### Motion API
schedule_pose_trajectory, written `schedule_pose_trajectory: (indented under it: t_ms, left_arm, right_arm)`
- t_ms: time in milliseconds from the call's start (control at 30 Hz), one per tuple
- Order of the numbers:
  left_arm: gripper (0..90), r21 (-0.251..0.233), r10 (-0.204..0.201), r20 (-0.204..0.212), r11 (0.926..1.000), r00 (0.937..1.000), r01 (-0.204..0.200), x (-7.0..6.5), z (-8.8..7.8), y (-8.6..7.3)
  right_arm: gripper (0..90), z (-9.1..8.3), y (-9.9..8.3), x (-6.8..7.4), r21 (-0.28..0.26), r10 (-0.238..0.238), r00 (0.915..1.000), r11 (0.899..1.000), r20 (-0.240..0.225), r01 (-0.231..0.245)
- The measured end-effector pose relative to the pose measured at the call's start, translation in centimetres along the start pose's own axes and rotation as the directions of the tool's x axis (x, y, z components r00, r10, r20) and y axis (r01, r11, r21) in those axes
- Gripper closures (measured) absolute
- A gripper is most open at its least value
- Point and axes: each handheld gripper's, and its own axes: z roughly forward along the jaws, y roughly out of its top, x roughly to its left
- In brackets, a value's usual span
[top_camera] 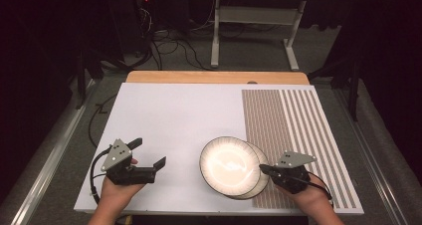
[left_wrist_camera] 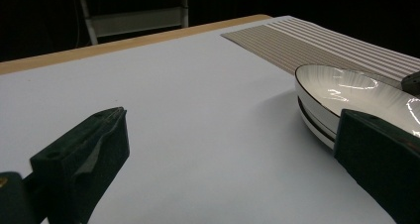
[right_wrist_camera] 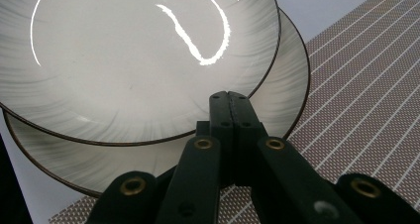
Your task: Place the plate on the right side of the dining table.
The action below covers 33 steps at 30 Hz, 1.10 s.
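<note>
Pinching the rim of the top round white plate (right_wrist_camera: pixel 133 55) with the pressed-together right claw (right_wrist_camera: pixel 229 96), likely lifting it off the lower plate (right_wrist_camera: pixel 289 92). Keeping the left claw (top_camera: pixel 150 153) spread, waiting over the white desk (top_camera: pixel 164 115).

Lab: dark room, floor cables (top_camera: pixel 169 46), metal rig frame (top_camera: pixel 251 16).

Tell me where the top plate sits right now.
In the high view the top plate lies near the table's front edge, right of centre, stacked slightly left of the lower plate beside the striped mat, the right gripper at its rim.
</note>
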Motion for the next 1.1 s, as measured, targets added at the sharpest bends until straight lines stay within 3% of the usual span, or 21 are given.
schedule_pose_trajectory:
  t_ms: [467, 1100]
  left_arm:
    - [2.9, 0.002, -0.002, 0.031, 1.0000, 0.9995, 0.002, -0.23, 0.17, 0.05]
    - [3.3, -0.013, 0.005, 0.027, 0.9999, 0.9996, -0.005, -0.64, 0.23, 0.11]
  right_arm:
    - [90.0, 0.16, 0.06, 0.02, 0.005, 0.000, 1.0000, 1.000, -0.005, 0.000]
    - [90.0, 0.53, 0.20, 0.37, 0.009, -0.010, 0.9997, 1.000, -0.021, 0.011]
